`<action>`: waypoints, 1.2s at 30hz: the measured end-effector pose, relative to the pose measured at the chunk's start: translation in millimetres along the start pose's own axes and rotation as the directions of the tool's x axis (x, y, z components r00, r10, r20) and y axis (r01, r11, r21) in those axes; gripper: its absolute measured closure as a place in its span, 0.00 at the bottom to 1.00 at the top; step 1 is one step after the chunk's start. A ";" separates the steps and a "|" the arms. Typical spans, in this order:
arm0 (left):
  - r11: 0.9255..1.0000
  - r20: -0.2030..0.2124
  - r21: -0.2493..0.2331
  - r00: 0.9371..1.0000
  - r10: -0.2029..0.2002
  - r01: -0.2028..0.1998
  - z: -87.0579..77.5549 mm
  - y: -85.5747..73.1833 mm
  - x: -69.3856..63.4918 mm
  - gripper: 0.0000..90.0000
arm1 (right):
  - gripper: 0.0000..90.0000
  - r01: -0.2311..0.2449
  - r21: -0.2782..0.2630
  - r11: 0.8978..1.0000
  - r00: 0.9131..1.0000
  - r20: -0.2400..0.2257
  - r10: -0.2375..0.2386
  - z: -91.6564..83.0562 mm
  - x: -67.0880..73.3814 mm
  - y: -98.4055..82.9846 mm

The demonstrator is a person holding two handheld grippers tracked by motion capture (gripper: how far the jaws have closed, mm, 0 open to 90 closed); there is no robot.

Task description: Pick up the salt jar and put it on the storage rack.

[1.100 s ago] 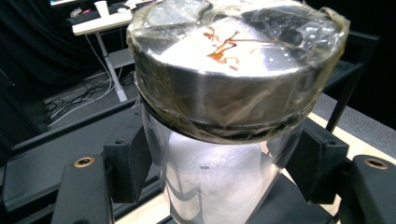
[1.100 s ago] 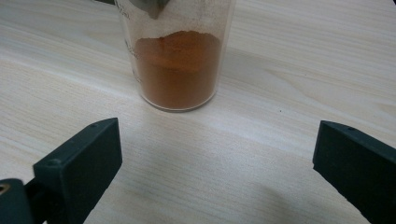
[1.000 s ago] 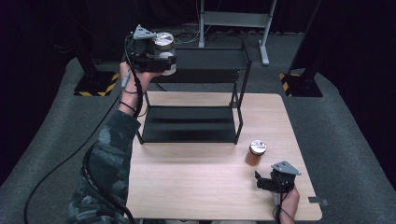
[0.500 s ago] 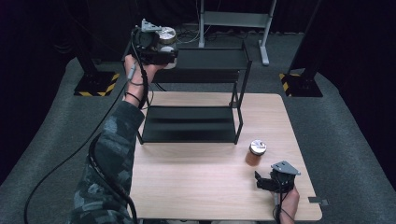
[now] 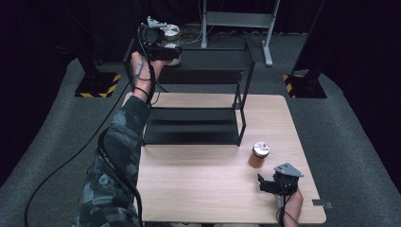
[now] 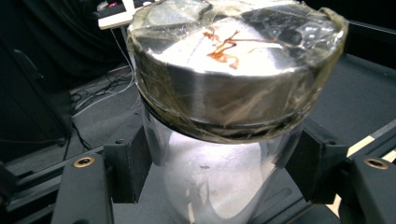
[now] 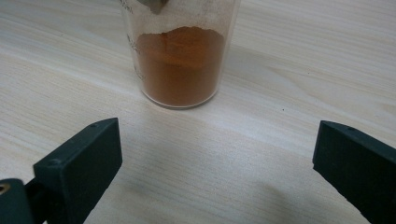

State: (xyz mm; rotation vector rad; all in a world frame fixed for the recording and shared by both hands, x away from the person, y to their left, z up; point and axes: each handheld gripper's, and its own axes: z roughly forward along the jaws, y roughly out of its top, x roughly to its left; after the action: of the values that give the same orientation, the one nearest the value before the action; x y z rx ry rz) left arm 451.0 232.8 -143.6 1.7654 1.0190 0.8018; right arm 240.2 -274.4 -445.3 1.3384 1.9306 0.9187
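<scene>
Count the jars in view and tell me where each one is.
2. One jar of white powder is held in the left gripper over the rack's top shelf. The orange jar stands on the table, ahead of the open right gripper.

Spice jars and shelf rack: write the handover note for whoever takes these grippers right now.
Left gripper: shut on the white-powder jar, held at the rack's top shelf, not yet released.
Right gripper: open, low over the table, holding nothing.
Orange-powder jar: upright on the table, just ahead of the right gripper, untouched.
Done: white jar carried up to the rack.
Left: probably set it down and release, then shelve the orange jar.
</scene>
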 end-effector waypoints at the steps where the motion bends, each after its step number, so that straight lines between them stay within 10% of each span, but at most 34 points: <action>1: 1.000 0.001 0.003 1.000 0.000 0.000 1.3 -0.1 0.0 0.34 | 0.00 -0.001 -0.001 1.000 1.000 0.000 0.001 -0.1 -0.1 -0.2; 36: 0.997 0.008 -0.002 0.997 -0.081 0.081 26.9 -3.0 -5.7 0.34 | 0.00 -0.001 -0.006 1.000 1.000 0.000 0.001 -0.4 -0.2 -1.1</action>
State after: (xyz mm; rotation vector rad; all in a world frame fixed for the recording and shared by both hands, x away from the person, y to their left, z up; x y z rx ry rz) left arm 470.3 218.1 -156.8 1.7128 1.0767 0.7443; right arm 239.3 -275.0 -445.9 1.3362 1.9257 0.9242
